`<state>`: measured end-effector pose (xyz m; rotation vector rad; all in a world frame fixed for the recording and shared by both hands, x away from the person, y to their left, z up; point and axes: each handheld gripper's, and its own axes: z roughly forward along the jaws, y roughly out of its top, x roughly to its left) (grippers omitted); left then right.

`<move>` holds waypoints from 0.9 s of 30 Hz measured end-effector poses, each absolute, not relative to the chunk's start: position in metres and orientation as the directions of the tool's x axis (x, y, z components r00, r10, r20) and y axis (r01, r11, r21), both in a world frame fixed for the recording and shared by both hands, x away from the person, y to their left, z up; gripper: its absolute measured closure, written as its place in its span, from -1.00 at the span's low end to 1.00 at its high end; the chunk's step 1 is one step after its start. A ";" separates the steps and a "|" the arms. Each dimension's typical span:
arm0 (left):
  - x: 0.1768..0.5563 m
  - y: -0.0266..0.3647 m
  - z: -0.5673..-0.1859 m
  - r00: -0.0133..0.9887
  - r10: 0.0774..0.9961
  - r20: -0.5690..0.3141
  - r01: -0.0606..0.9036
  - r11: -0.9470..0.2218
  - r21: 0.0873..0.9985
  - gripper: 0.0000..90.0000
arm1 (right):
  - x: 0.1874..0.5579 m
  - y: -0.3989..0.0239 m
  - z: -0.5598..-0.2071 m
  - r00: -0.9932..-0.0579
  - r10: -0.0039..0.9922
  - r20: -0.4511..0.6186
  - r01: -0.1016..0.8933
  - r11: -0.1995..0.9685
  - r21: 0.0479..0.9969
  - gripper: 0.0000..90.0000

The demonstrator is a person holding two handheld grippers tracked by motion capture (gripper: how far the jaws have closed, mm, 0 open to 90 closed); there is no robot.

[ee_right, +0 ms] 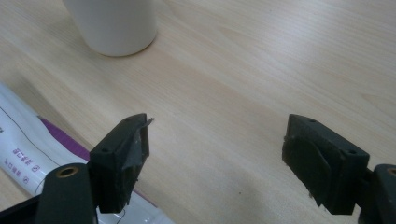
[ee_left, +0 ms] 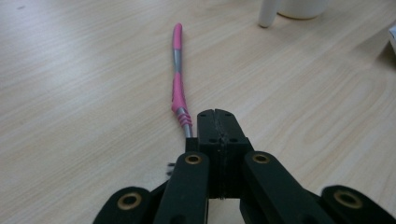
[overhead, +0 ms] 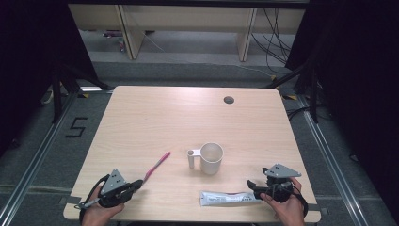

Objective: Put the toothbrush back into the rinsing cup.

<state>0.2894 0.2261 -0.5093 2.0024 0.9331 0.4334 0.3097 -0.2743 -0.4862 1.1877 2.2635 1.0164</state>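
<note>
Overhead: left gripper fingers clenched beside toothbrush | right gripper fingers released over toothpaste tube

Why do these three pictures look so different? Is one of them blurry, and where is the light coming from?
High view: sharp but small, a soft glare patch on the table, dark surroundings. Left gripper view: the jaws and near part of the toothbrush are crisp, the cup beyond soft. Right gripper view: closest, slightly soft and grainy; the tube and cup base look washed out, with faint shadows beside them.
</note>
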 end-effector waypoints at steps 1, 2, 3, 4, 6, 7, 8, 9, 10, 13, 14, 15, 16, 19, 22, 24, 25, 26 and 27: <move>0.290 0.226 -0.510 0.665 0.746 -0.043 0.453 -0.358 0.816 0.99 | 0.310 -0.274 -0.487 -0.568 0.823 -0.005 0.539 0.377 0.753 -0.48; 0.291 0.226 -0.512 0.663 0.748 -0.045 0.462 -0.360 0.810 0.99 | 0.310 -0.274 -0.487 -0.576 0.818 -0.005 0.541 0.385 0.748 -0.47; 0.291 0.227 -0.512 0.672 0.740 -0.025 0.464 -0.394 0.794 0.99 | 0.310 -0.275 -0.487 -0.572 0.820 -0.028 0.529 0.395 0.751 -0.47; 0.291 0.227 -0.512 0.672 0.740 -0.025 0.464 -0.394 0.794 0.99 | 0.310 -0.275 -0.487 -0.572 0.820 -0.028 0.529 0.395 0.751 -0.47; 0.293 0.228 -0.514 0.674 0.739 -0.001 0.453 -0.412 0.791 0.99 | 0.311 -0.275 -0.487 -0.576 0.817 -0.029 0.523 0.396 0.755 -0.47; 0.293 0.226 -0.516 0.653 0.757 -0.018 0.464 -0.382 0.799 0.99 | 0.311 -0.275 -0.487 -0.579 0.815 -0.036 0.517 0.401 0.756 -0.47; 0.294 0.228 -0.515 0.666 0.746 0.001 0.464 -0.415 0.782 0.99 | 0.311 -0.275 -0.487 -0.580 0.814 -0.033 0.519 0.401 0.755 -0.46; 0.295 0.228 -0.517 0.667 0.745 -0.001 0.457 -0.409 0.790 0.99 | 0.311 -0.275 -0.487 -0.584 0.811 -0.034 0.517 0.404 0.754 -0.46; 0.296 0.227 -0.518 0.656 0.755 -0.009 0.465 -0.395 0.793 0.99 | 0.310 -0.274 -0.487 -0.578 0.816 -0.017 0.530 0.390 0.753 -0.46; 0.297 0.229 -0.518 0.660 0.751 0.017 0.468 -0.429 0.772 0.99 | 0.312 -0.275 -0.487 -0.584 0.811 -0.038 0.514 0.405 0.756 -0.46; 0.298 0.229 -0.518 0.660 0.751 0.025 0.466 -0.435 0.770 0.99 | 0.311 -0.275 -0.487 -0.583 0.811 -0.035 0.517 0.404 0.754 -0.46; 0.298 0.229 -0.518 0.660 0.751 0.025 0.466 -0.435 0.770 0.99 | 0.311 -0.275 -0.487 -0.580 0.814 -0.034 0.517 0.399 0.757 -0.46; 0.300 0.230 -0.518 0.660 0.751 0.025 0.463 -0.433 0.773 0.99 | 0.311 -0.275 -0.487 -0.580 0.814 -0.034 0.517 0.399 0.757 -0.46; 0.306 0.232 -0.519 0.636 0.771 0.041 0.468 -0.427 0.773 0.99 | 0.311 -0.274 -0.488 -0.583 0.812 -0.010 0.533 0.392 0.750 -0.46; 0.312 0.238 -0.519 0.635 0.769 0.077 0.465 -0.460 0.756 0.99 | 0.311 -0.274 -0.487 -0.585 0.811 -0.010 0.530 0.391 0.752 -0.45; 0.316 0.241 -0.519 0.627 0.775 0.079 0.474 -0.460 0.750 0.99 | 0.311 -0.275 -0.487 -0.573 0.819 -0.020 0.530 0.389 0.753 -0.45; 0.319 0.241 -0.520 0.619 0.781 0.085 0.477 -0.460 0.749 0.99 | 0.310 -0.274 -0.488 -0.573 0.820 0.011 0.549 0.374 0.747 -0.45; 0.321 0.242 -0.521 0.614 0.784 0.088 0.477 -0.458 0.750 0.99 | 0.310 -0.274 -0.488 -0.574 0.819 0.007 0.545 0.376 0.749 -0.45; 0.324 0.242 -0.521 0.607 0.790 0.089 0.481 -0.455 0.749 0.99 | 0.310 -0.273 -0.487 -0.568 0.823 0.016 0.553 0.367 0.748 -0.45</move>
